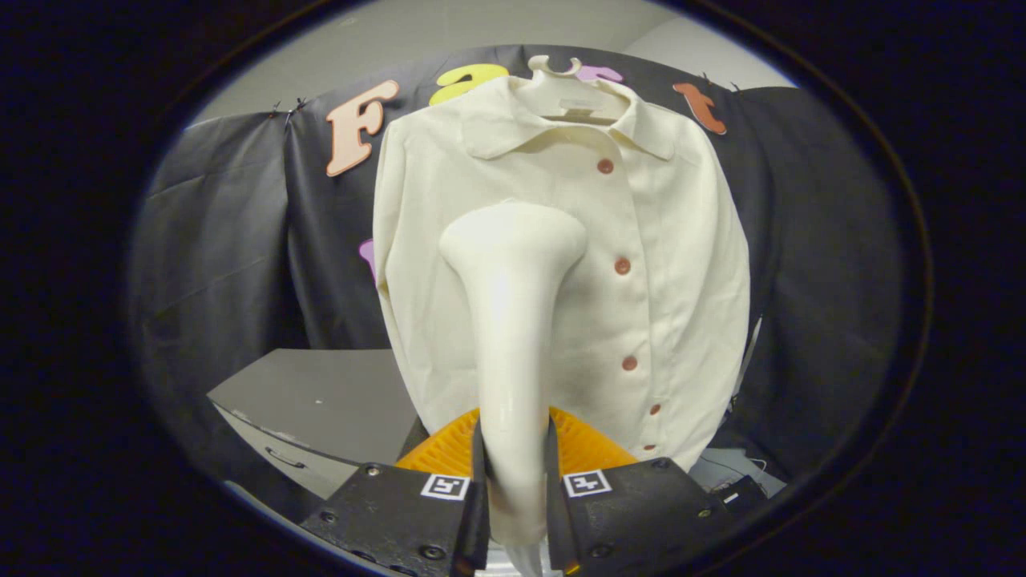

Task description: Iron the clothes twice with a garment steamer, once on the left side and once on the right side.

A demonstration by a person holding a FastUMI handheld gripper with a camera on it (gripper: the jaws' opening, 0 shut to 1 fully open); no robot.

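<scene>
Between your two fingers, down at six o'clock, sits the handle of the garment steamer (513,336), and your gripper (515,489) is clamped on it, one finger pressing each side of the pale shaft. From there the steamer rises toward twelve o'clock and flares into a broad head, which lies over the chest of the shirt (561,264); whether the head touches the cloth or hovers just off it, you cannot tell from this angle. That head sits at about nine o'clock from the row of reddish buttons (622,265), so it covers the panel on that side of the placket, with the buttons running down clear of it. Your shirt is cream, collared and buttoned up, and it hangs on a pale hanger (565,84) whose hook shows at twelve o'clock above the collar. Just beyond your fingers, at the base of the steamer, you have an orange ribbed thing (589,445) peeking out on both sides of the handle. Out at eight o'clock from the shirt's hem stands a grey cabinet (321,401) with a drawer handle on its front.
</scene>
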